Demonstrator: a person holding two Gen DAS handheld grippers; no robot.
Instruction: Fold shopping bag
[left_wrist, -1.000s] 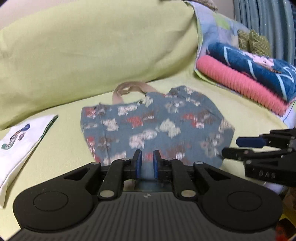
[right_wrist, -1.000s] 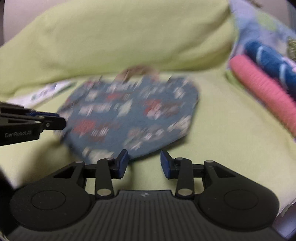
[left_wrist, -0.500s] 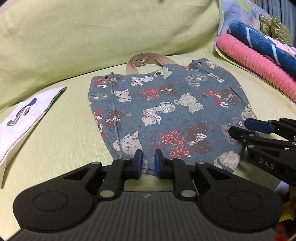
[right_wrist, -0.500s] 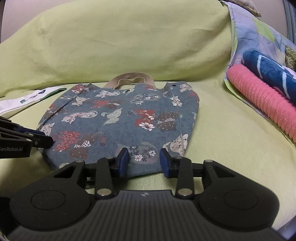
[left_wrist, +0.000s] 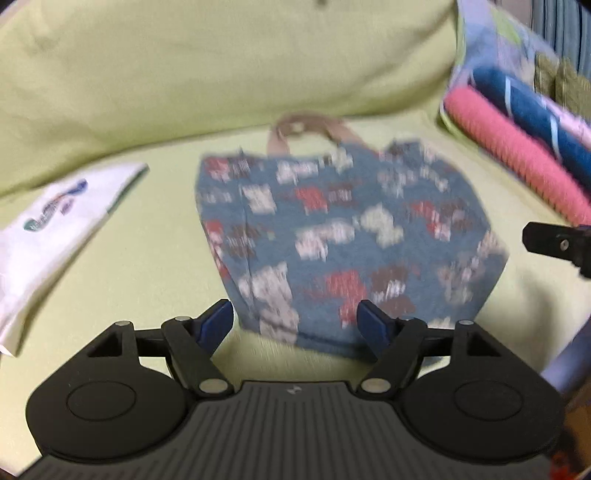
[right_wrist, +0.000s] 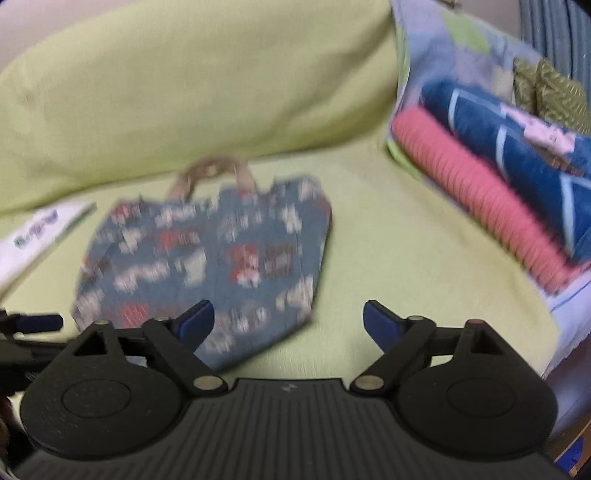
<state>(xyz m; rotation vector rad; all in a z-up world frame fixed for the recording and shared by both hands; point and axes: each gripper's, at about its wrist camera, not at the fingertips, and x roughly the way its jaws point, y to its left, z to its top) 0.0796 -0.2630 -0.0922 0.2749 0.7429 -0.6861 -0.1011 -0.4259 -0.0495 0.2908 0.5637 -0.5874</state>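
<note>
A blue shopping bag (left_wrist: 343, 236) printed with white and red cats lies flat on the green sofa seat, its tan handles (left_wrist: 306, 131) pointing toward the backrest. In the left wrist view my left gripper (left_wrist: 295, 321) stands open just above the bag's near bottom edge, holding nothing. In the right wrist view the bag (right_wrist: 207, 254) lies ahead and to the left. My right gripper (right_wrist: 288, 319) is open over the bag's near right corner and the bare seat, with nothing in it. Both views are motion-blurred.
A white folded bag (left_wrist: 55, 236) with a blue-green logo lies left of the cat bag. Folded pink (right_wrist: 476, 206) and navy (right_wrist: 517, 155) textiles are stacked at the right. The green backrest cushion (left_wrist: 221, 59) rises behind. The right gripper's tip (left_wrist: 554, 243) shows at the left view's right edge.
Both grippers have opened wide, letting go of the bag's bottom edge, and pulled back and up. The bag now lies flat, farther from both cameras.
</note>
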